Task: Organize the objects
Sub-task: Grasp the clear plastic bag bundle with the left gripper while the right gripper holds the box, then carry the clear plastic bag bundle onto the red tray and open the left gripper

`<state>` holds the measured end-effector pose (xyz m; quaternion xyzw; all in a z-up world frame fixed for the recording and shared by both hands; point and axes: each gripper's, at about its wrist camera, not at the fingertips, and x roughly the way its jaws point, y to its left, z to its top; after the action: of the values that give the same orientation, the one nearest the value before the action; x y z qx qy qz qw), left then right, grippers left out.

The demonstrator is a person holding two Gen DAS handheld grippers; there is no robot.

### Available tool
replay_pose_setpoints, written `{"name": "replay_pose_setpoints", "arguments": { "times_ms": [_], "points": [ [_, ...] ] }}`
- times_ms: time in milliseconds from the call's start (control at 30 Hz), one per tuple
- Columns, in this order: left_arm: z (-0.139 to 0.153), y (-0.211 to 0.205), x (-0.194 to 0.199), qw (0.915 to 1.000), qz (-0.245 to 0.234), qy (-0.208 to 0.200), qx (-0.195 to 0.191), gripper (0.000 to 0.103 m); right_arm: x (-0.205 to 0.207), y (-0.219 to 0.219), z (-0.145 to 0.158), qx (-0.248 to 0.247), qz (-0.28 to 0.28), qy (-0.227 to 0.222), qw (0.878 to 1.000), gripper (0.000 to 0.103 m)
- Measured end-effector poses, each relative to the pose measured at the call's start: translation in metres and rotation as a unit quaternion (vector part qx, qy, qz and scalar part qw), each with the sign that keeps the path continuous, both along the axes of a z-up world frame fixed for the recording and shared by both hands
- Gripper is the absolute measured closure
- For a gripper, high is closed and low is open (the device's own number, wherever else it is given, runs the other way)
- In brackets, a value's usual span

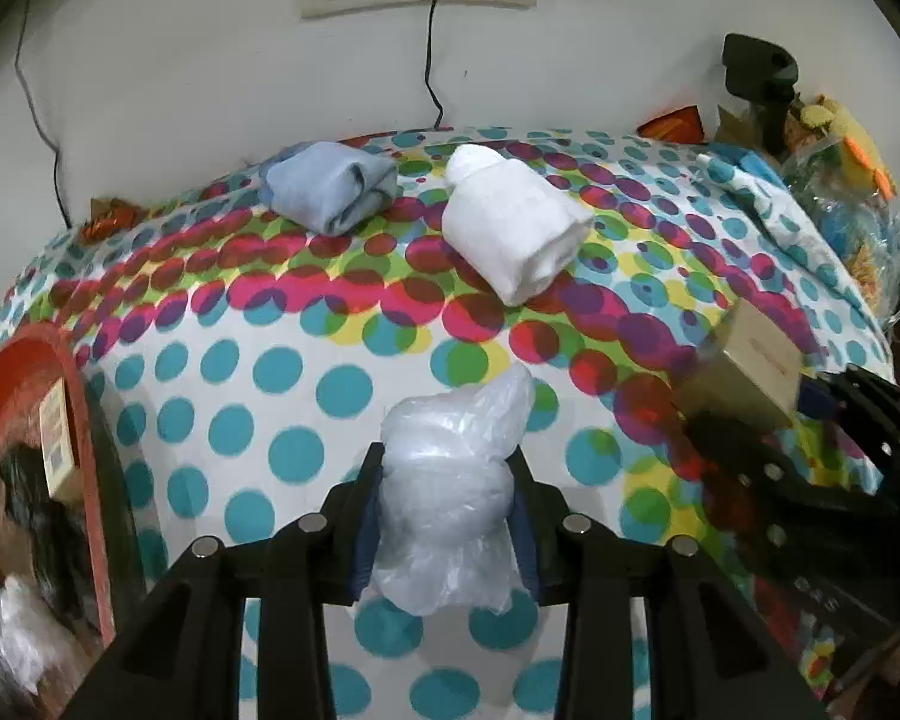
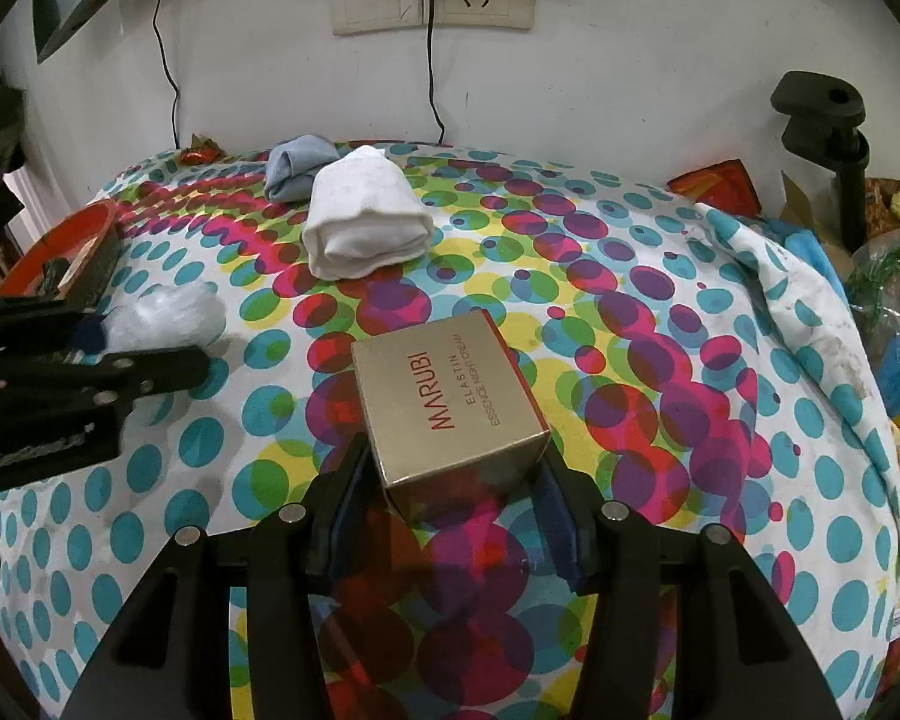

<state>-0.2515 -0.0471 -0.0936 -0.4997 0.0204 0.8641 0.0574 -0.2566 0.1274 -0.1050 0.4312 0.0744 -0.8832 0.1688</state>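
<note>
MARUBI night cream box [image 2: 450,402] sits at the centre of the right wrist view, between the fingers of the right gripper [image 2: 453,480], which are closed against its two side faces near the lower end. It is a stiff carton with smooth, glossy faces, probably light, so it could slip or dent; a flat squeeze across opposite faces, low on the box, looks safest. Lower centre of the left wrist view, the left gripper [image 1: 447,516] is clamped on a crumpled clear plastic bag [image 1: 450,492]. The bag looks very light, soft and slick, and it gives under the pads, so holding its bunched middle seems wise. Both lie over the dotted tablecloth [image 1: 306,384]. Rolled white socks [image 1: 510,222] and a folded blue cloth [image 1: 330,186] rest in the upper centre.
</note>
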Motion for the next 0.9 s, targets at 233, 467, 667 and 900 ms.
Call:
{"name": "replay_pose_setpoints", "arguments": {
  "times_ms": [233,467,667,900],
  "points": [
    [0.011,-0.004,0.03,1.0,0.008,0.002,-0.002,0.066,0.001,-0.001,-0.001,0.0,0.0,0.0,1.0,0.053],
    [0.025,-0.015,0.06,0.9999,0.008,0.009,-0.009,0.066,0.001,-0.001,-0.001,0.002,0.0,0.001,1.0,0.053],
    [0.042,-0.034,0.081,0.9995,0.023,0.019,-0.005,0.066,0.0,-0.001,-0.001,0.003,0.0,0.001,1.0,0.053],
    [0.067,-0.069,0.098,0.9982,0.051,0.032,-0.009,0.066,0.0,-0.002,-0.001,0.004,0.001,0.001,1.0,0.052]
  ]
}}
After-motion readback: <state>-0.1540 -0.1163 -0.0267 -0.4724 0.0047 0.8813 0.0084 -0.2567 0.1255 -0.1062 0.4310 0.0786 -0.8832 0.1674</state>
